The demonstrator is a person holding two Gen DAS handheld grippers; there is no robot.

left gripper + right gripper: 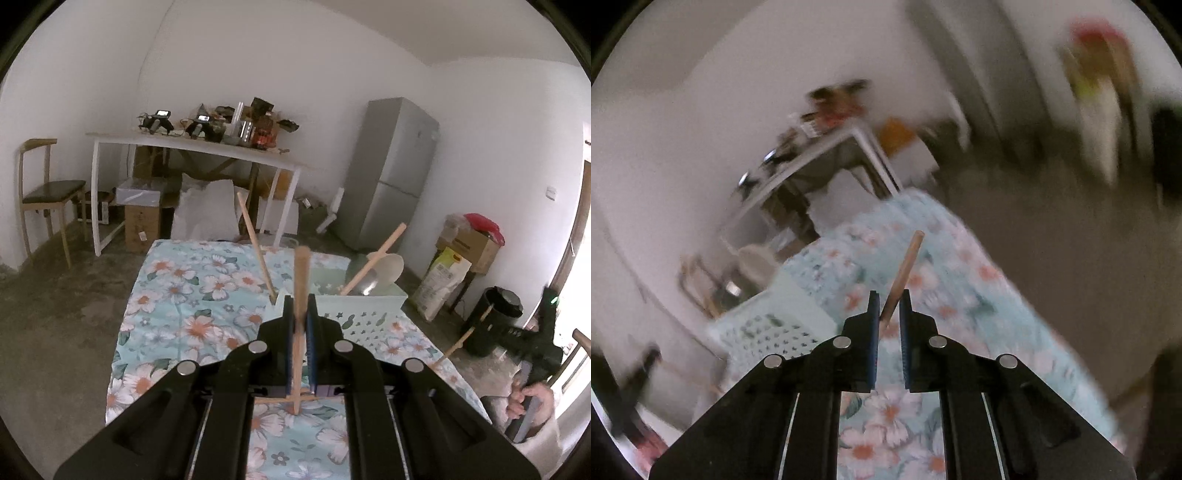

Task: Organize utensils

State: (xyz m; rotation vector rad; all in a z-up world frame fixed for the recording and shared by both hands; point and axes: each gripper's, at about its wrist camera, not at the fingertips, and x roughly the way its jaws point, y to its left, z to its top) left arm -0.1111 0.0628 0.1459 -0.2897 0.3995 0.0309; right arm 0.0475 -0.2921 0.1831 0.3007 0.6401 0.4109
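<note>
2 hand-held grippers: the left hand-held gripper (301, 306) and the right hand-held gripper (889, 301), each with 1 wooden handle between its pads, the left's wooden stick (301, 280) and the right's wooden stick (903, 273). 1 pale green perforated basket (364, 314) on 1 floral cloth (192, 295). 2 more wooden handles stick up from the basket, a thin one (255, 240) and a thicker one (376, 254). 1 white bowl (388, 267) in the basket. 1 grey fridge (391, 170), 1 wooden chair (44, 192), 1 black bin (495, 317), 1 white desk (192, 147).
</note>
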